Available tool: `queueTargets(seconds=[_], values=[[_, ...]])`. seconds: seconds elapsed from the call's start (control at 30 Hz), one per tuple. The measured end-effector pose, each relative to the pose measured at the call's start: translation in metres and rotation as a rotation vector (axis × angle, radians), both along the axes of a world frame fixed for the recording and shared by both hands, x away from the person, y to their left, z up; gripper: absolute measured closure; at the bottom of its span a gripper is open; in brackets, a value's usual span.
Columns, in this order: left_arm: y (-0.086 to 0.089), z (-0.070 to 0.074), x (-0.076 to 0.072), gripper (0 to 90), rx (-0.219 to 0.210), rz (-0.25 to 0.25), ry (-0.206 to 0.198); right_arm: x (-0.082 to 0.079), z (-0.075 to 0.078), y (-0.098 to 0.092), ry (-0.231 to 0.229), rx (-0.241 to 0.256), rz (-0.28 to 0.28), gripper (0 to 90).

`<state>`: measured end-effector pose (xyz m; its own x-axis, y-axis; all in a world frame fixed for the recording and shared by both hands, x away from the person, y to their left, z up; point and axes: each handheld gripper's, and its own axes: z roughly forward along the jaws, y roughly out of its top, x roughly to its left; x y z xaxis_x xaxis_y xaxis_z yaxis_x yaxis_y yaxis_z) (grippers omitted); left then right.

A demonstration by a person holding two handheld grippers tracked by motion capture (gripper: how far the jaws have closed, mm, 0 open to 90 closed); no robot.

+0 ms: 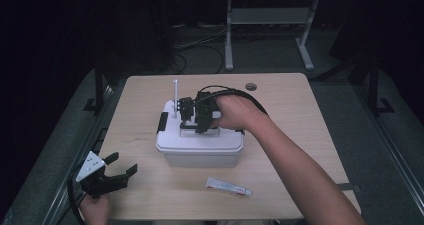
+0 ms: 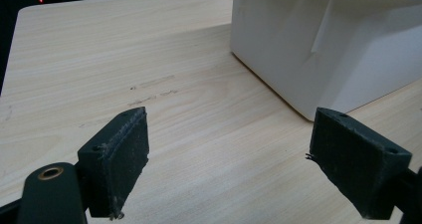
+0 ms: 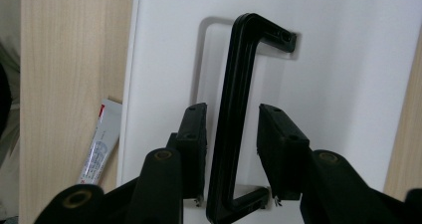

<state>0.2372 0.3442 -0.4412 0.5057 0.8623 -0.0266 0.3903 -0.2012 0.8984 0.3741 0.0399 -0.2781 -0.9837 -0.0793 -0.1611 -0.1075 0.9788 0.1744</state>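
Right gripper [image 3: 231,149] poised over the black handle [image 3: 236,109] of the white lidded box [image 1: 200,147] mid-surface

Its jaws straddle the bar, parted, not yet gripping; best to close squarely at mid-bar, then lift straight. Left gripper [image 1: 120,171] waits with jaws wide apart, empty. The tube [image 1: 228,187] has print too small to read

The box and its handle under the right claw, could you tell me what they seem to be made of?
The box looks like white moulded plastic: smooth, matte, rounded corners. The handle seems black plastic, slightly glossy, with moulded ridges along it. The right claw straddles it, not yet closed.
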Motion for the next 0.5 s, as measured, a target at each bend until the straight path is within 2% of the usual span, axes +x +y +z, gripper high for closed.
queueTargets(seconds=[0.13, 0.5], values=[[0.0001, 0.0, 0.0, 15.0, -0.001, 0.0, 0.001, 0.0003, 0.0017, 0.0008, -0.01, -0.01, -0.001, 69.2], [0.0001, -0.0001, 0.0, 15.1, 0.0, 0.0, 0.0, 0.0056, 0.0093, -0.0023, -0.013, 0.015, -0.017, 74.9]])
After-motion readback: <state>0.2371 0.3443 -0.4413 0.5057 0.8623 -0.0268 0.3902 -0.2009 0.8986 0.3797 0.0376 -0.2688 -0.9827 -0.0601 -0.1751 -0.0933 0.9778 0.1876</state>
